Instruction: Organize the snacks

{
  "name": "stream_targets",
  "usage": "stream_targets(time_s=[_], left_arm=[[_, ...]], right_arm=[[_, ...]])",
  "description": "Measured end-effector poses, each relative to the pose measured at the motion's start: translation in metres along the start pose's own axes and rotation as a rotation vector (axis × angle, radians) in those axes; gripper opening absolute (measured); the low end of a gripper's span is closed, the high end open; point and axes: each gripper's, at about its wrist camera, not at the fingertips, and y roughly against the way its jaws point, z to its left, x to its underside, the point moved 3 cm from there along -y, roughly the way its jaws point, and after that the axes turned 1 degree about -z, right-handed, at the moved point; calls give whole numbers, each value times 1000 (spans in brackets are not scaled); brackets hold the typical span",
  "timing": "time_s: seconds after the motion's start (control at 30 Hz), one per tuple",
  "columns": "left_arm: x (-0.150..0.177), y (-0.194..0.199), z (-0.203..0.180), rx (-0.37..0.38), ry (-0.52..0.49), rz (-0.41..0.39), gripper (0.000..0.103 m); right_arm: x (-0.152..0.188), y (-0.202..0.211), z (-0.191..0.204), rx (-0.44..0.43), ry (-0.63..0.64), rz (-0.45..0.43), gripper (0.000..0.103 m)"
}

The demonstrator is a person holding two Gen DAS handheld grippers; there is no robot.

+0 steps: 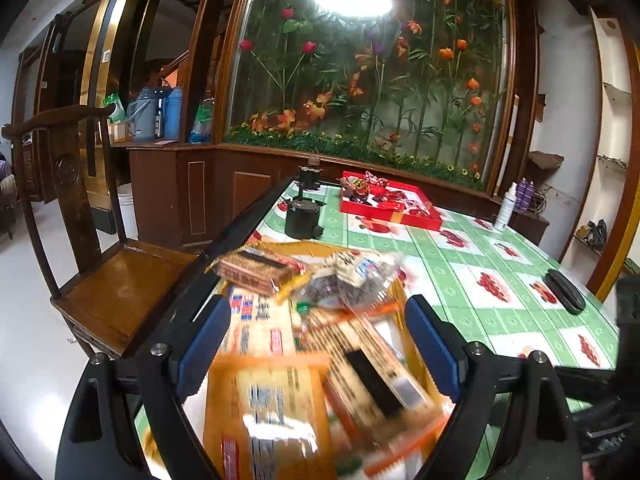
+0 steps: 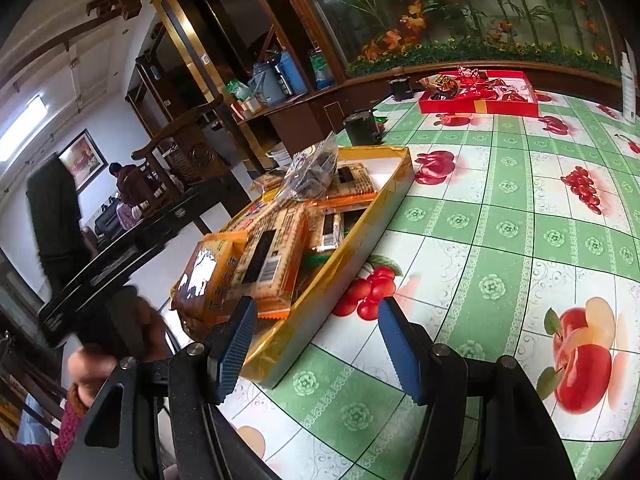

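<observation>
A yellow tray [image 2: 352, 256] at the table's left edge holds several orange and tan snack packets [image 2: 276, 256] and a clear bag of dark snacks [image 2: 312, 168]. In the left wrist view my left gripper [image 1: 316, 316] is open right above these packets [image 1: 280, 408], blurred, with the clear bag [image 1: 352, 280] just ahead. My right gripper [image 2: 316, 312] is open and empty, low over the tray's near corner. A red tray [image 2: 480, 98] with red-wrapped snacks sits at the far side; it also shows in the left wrist view [image 1: 390, 204].
The table has a green fruit-print cloth [image 2: 500, 220]. A black canister [image 1: 302, 216] stands beyond the yellow tray. A white spray bottle [image 1: 506, 208] and a black flat object [image 1: 566, 292] sit on the right. A wooden chair [image 1: 116, 284] stands left of the table.
</observation>
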Motion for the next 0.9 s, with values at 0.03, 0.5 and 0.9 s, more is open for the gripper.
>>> stream_targets(time_s=[0.03,0.5,0.9], left_arm=[[3,8,-3,-5,-8,-3,88],[52,98,-18,-98,23,-32,99],[91,134,-16,-181,53,42,103]], right_arm=[[1,0,0,4,3,1,67],[46,22,21,88,-24,-61,82],[85,70,59,166,6,-156,85]])
